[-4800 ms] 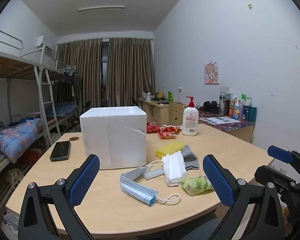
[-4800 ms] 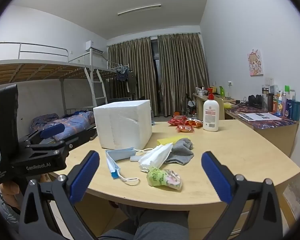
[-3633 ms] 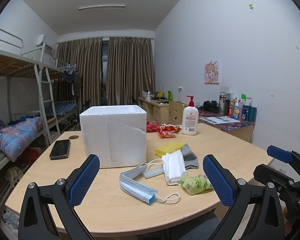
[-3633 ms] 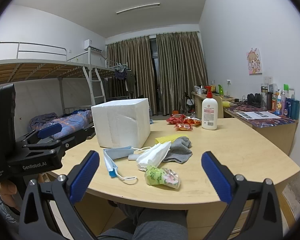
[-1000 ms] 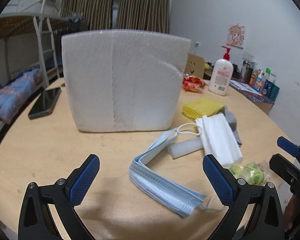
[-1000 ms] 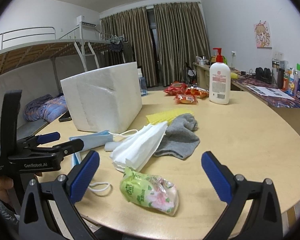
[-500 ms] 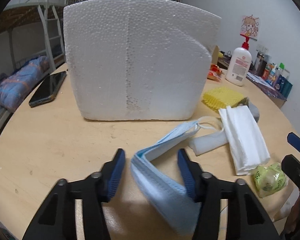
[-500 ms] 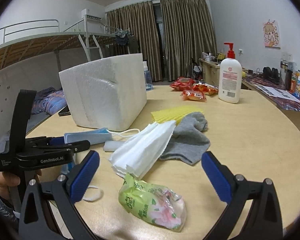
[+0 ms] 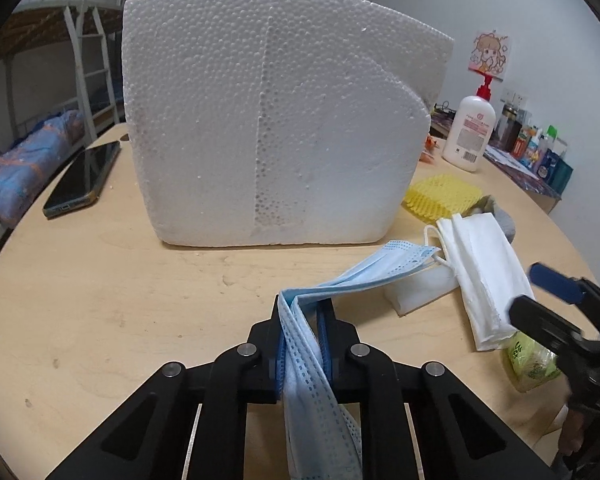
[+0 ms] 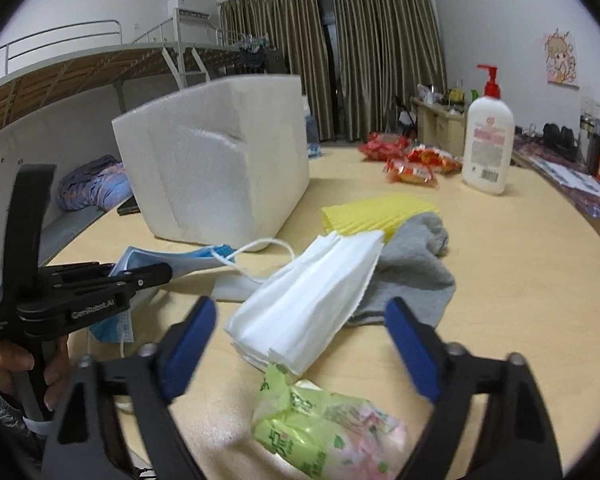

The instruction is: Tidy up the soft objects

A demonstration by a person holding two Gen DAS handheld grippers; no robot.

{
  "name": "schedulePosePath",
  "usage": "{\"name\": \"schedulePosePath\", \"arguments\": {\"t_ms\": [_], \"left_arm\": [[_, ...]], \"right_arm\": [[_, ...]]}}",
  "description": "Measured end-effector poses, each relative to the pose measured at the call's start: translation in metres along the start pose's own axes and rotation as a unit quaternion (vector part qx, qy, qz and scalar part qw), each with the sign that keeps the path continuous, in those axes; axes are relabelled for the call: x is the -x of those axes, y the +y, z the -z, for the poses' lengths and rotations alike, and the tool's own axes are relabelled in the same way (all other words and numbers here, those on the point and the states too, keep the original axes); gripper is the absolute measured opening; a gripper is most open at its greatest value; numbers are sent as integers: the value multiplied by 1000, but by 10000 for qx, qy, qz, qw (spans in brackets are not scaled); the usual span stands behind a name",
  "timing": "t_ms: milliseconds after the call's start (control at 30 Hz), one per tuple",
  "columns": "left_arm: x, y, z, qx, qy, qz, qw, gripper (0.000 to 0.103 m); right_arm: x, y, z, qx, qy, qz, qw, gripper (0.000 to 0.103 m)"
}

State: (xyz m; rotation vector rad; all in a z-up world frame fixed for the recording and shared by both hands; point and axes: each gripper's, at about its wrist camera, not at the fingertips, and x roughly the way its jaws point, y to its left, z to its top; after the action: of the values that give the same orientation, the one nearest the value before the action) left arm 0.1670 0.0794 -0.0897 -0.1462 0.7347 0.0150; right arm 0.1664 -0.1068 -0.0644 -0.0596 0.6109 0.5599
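Blue mask pinched on the left, right jaws wide over the tissue pile.

The left gripper (image 9: 302, 344) is closed on the blue face mask (image 9: 312, 364), whose far end trails on the wooden table (image 9: 120, 300); the right gripper (image 10: 300, 336) hangs spread and empty above the white folded mask (image 10: 312, 300) and green tissue pack (image 10: 324, 436). Lifting could drag the mask's ear loop (image 10: 256, 256) across the foam strip (image 9: 420, 290) beside it, or the thin fabric may slip out. Beyond lie a grey sock (image 10: 412, 272), yellow sponge (image 10: 376, 208), the foam box (image 9: 268, 128), a phone (image 9: 82, 180), lotion bottle (image 10: 488, 148), bunk bed and curtains.
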Motion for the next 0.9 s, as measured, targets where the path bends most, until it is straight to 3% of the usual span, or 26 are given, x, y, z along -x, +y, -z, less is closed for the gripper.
{"name": "schedulePosePath", "arguments": {"t_ms": [200,267,333,400,500,567,900], "left_arm": [[1,1,7,14,-20,96,10000,14],[3,2,8,16,-82,126,9999,14],[4,7,8,131,-132,171,9997,14],[4,8,8,160,-94,243,9995,14],[5,7,9,120,-102,270,9995,14],[5,6,9,117,-111,285,9995,14],[26,10,4,96,-352,313,9988,13]], "right_arm": [[-16,1,1,-26,315,123,9994,57],[-21,0,2,-24,454,182,9988,56],[-24,0,3,-26,523,201,9984,49],[-26,1,4,-27,580,193,9981,32],[-25,2,3,-28,568,168,9982,17],[-22,1,2,-44,478,203,9986,13],[6,2,-9,-53,44,129,9999,12]]}}
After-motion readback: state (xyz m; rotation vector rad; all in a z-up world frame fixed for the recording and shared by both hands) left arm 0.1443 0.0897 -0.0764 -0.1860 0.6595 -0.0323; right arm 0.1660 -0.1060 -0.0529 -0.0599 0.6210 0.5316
